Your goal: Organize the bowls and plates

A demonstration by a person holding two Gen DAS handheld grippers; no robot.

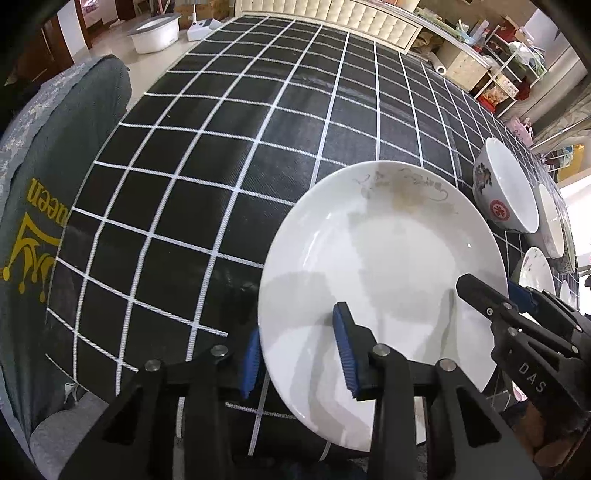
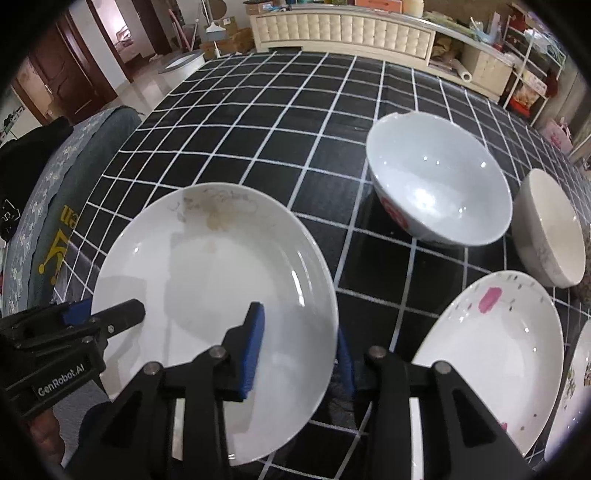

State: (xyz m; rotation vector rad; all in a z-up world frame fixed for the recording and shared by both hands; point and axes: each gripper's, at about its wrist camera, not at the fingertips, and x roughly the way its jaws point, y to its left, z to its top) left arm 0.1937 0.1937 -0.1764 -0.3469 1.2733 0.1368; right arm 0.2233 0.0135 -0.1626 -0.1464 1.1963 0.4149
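Observation:
A large white plate [image 1: 384, 266] with a faint grey pattern lies on the black checked tablecloth; it also shows in the right wrist view [image 2: 221, 273]. My left gripper [image 1: 299, 354] straddles its left rim, one blue pad outside, one over the plate, jaws apart. My right gripper [image 2: 299, 350] straddles its right rim the same way. Each gripper shows in the other's view: the right gripper [image 1: 487, 299], the left gripper [image 2: 107, 314]. A bowl with a red emblem [image 2: 439, 184], a cream bowl [image 2: 550, 236] and a speckled plate [image 2: 491, 350] lie to the right.
The black checked tablecloth [image 1: 207, 155] covers the table. A grey cloth with yellow lettering [image 1: 40, 206] hangs at the left edge. Another patterned plate [image 2: 576, 384] lies at the far right. A white cabinet [image 2: 343, 29] and shelves stand behind the table.

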